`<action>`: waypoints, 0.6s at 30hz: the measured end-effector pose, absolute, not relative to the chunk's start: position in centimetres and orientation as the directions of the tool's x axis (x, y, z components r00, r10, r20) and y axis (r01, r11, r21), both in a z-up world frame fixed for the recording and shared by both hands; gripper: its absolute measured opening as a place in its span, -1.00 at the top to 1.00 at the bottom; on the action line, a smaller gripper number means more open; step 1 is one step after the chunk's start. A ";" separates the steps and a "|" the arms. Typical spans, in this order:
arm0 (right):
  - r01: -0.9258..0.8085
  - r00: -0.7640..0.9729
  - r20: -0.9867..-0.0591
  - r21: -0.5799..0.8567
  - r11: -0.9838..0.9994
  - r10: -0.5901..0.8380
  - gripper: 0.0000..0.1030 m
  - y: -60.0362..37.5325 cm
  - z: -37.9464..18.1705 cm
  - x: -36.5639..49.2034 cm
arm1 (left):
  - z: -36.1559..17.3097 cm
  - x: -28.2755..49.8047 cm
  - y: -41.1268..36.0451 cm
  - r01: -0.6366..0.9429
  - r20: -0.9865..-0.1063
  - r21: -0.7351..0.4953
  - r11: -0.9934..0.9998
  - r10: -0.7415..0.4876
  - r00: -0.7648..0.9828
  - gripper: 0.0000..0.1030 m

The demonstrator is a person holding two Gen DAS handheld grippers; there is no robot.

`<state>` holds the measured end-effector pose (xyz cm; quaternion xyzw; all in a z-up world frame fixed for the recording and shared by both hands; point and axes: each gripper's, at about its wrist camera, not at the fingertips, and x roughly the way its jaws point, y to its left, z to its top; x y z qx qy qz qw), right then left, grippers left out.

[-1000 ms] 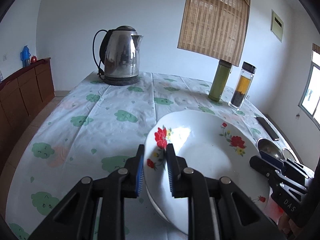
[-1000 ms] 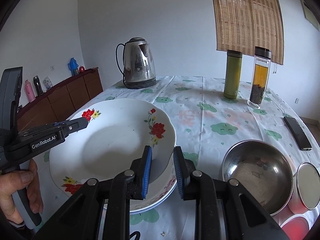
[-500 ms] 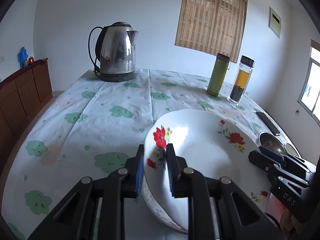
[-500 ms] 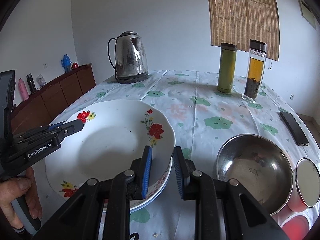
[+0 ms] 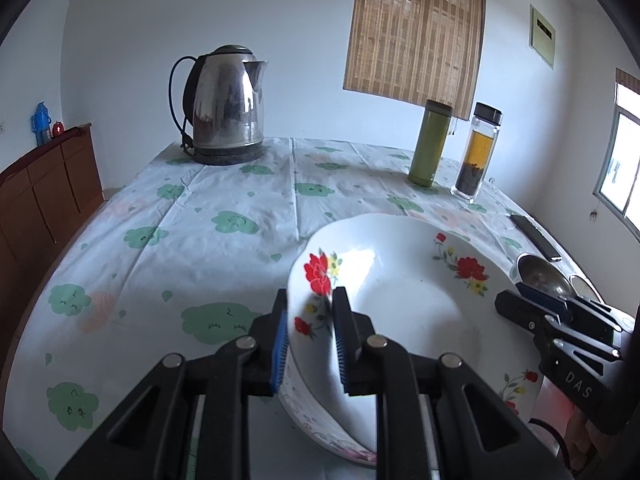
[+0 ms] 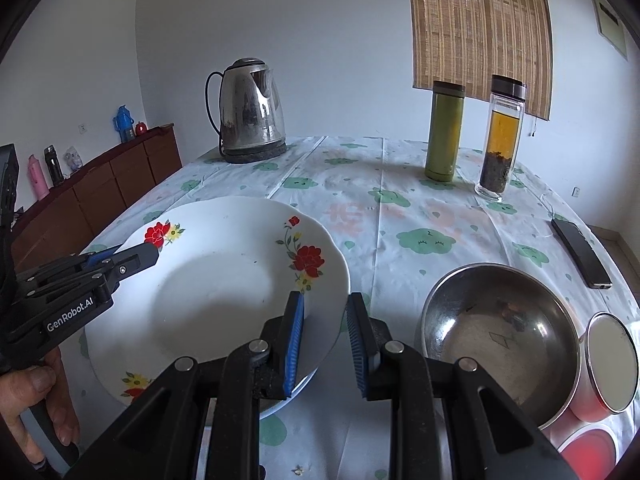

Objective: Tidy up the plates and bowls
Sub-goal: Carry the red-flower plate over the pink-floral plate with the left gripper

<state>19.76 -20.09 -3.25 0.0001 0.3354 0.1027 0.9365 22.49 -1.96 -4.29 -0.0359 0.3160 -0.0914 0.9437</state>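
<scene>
A white plate with red flowers (image 5: 404, 292) (image 6: 224, 292) lies on top of another dish whose rim (image 5: 320, 432) (image 6: 276, 410) shows beneath it. My left gripper (image 5: 310, 336) straddles the plate's left rim with its jaws parted; it also shows in the right wrist view (image 6: 120, 260). My right gripper (image 6: 324, 340) straddles the plate's right rim, jaws parted wider than the rim; it shows in the left wrist view (image 5: 520, 300). A steel bowl (image 6: 500, 340) sits right of the plates.
A steel kettle (image 5: 224, 108) stands at the far left of the table. A green flask (image 6: 444, 132) and a glass tea bottle (image 6: 500, 140) stand far right. A phone (image 6: 580, 252) lies at the right edge. A red lidded cup (image 6: 612, 368) sits beside the bowl.
The plate has come down from a tilted, raised position onto the dish below. Both grippers' jaws have opened wider around its rim.
</scene>
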 end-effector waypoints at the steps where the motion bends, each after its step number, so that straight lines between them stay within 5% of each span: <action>1: -0.191 0.754 -0.629 0.068 0.979 0.190 0.53 -20.1 -3.3 19.8 | -4.4 22.5 -2.0 0.152 -0.592 -0.124 0.981 -0.196 0.782 0.66; 18: -0.174 0.741 -0.651 0.052 0.983 0.166 0.53 -20.2 -3.8 20.2 | -5.2 22.7 -2.7 0.171 -0.619 -0.091 0.981 -0.190 0.762 0.65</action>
